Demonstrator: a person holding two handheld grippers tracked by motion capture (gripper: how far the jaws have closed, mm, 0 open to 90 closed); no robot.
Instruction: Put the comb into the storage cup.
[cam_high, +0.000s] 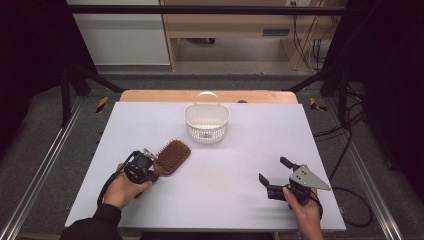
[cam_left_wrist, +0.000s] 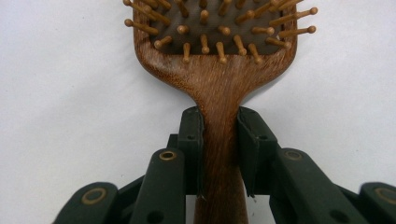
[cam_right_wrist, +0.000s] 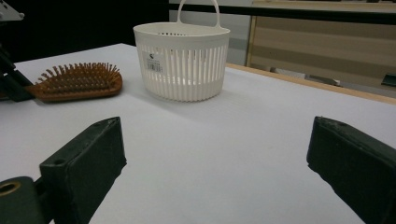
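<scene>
Here the left gripper (cam_high: 150, 169) is clamping the neck of a wooden paddle hairbrush (cam_high: 173, 156), and the left gripper view is showing why the hold looks sound: the two black jaws are standing on either side of the narrow handle (cam_left_wrist: 219, 154), pads pressing against the wood just below where it is flaring into the head, so the brush probably cannot slide forward out of the grip. The bristles (cam_left_wrist: 219, 28) are pointing up, ahead of the jaws, and the brush is lying flat on the white table (cam_high: 240, 165), so the gripper is coming in low and level to take the handle from its sides. Beyond the brush and off towards the far middle of the table, well apart from it, a white slotted basket (cam_high: 207, 122) with a loop handle is standing upright and looking empty; it is likely the place where the brush is going, which would explain taking the brush by the handle so the head can go in first. The right gripper (cam_high: 276, 176) is resting near the table's front edge with its jaws spread wide and nothing between them, facing the basket (cam_right_wrist: 182, 60), seemingly waiting while the left one is working
</scene>
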